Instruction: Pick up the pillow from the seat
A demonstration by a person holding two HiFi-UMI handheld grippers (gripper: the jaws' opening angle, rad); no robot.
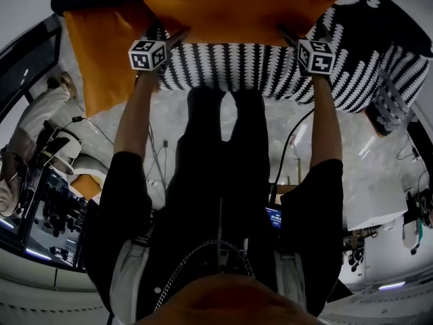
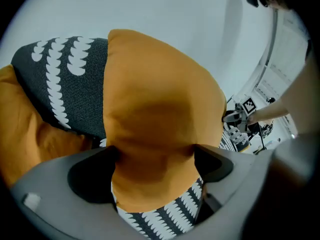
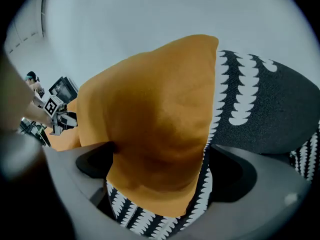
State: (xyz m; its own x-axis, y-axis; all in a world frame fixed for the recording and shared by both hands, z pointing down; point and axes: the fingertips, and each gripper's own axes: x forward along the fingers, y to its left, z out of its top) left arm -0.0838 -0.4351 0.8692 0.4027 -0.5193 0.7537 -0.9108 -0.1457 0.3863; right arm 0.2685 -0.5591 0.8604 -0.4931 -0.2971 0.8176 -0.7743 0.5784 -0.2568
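Observation:
An orange pillow (image 1: 230, 9) leans upright on a black seat with white scallop rows (image 1: 257, 66). My left gripper (image 1: 174, 40) is at the pillow's lower left edge and my right gripper (image 1: 289, 38) at its lower right edge. In the left gripper view the pillow (image 2: 160, 109) fills the gap of the wide-spread jaws (image 2: 152, 166) and touches both sides. In the right gripper view the pillow (image 3: 155, 124) lies between the spread jaws (image 3: 160, 171), touching the left one, with seat fabric (image 3: 210, 179) showing beside the right one. Both grippers look open.
A second orange pillow (image 1: 101, 53) rests on the seat's left end. A pale wall stands behind the seat. A person in light clothes (image 1: 37, 124) sits at the left beside dark equipment (image 1: 54, 215). Cables (image 1: 292, 141) cross the marble floor, and a white box (image 1: 375, 198) stands at the right.

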